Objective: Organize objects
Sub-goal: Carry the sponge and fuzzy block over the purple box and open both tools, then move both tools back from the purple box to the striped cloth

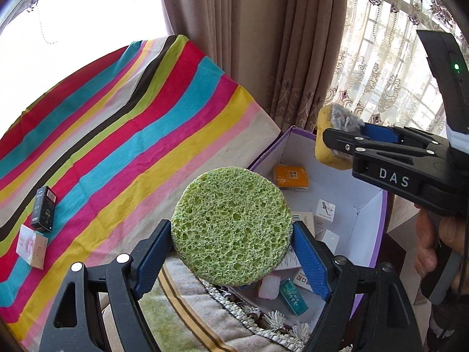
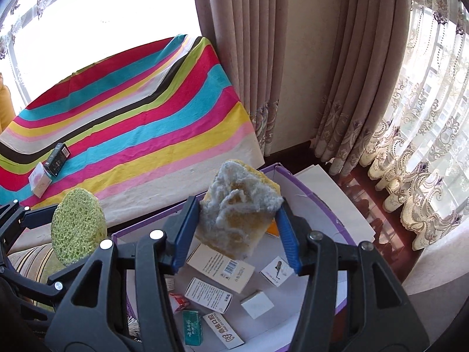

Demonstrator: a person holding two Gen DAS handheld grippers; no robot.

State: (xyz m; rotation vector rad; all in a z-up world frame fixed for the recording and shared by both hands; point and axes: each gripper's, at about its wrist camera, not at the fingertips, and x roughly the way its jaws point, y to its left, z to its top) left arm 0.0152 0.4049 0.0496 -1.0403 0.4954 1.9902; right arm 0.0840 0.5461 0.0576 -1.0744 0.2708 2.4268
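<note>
My left hand-held gripper (image 1: 231, 252) clamps the round green sponge (image 1: 231, 226) above the purple box's (image 1: 378, 252) near edge; my right hand-held gripper (image 2: 234, 231) pinches the yellow scouring sponge (image 2: 239, 208) over the box's small cartons (image 2: 219, 267).

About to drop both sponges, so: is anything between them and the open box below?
Nothing visible: the green sponge and yellow sponge hang over the open purple box, which holds only small cartons.
</note>
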